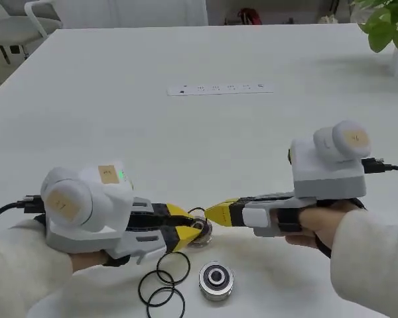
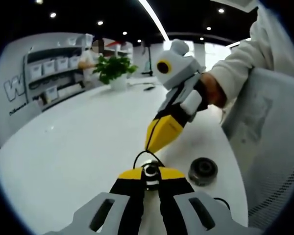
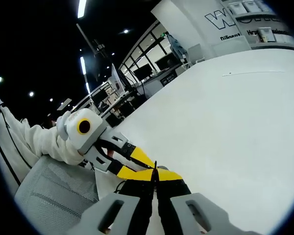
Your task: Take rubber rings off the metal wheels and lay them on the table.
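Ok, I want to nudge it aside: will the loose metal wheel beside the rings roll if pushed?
Probably not: the loose wheel lies flat on its face, so it should slide. It looks solid metal, likely heavy for its size. The smooth table may let it skid.

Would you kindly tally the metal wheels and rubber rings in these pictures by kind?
Metal wheels: 2 (one on the table, one in the left gripper)
Rubber rings: 4 (3 loose on the table, 1 pinched by the right gripper)
Total: 6
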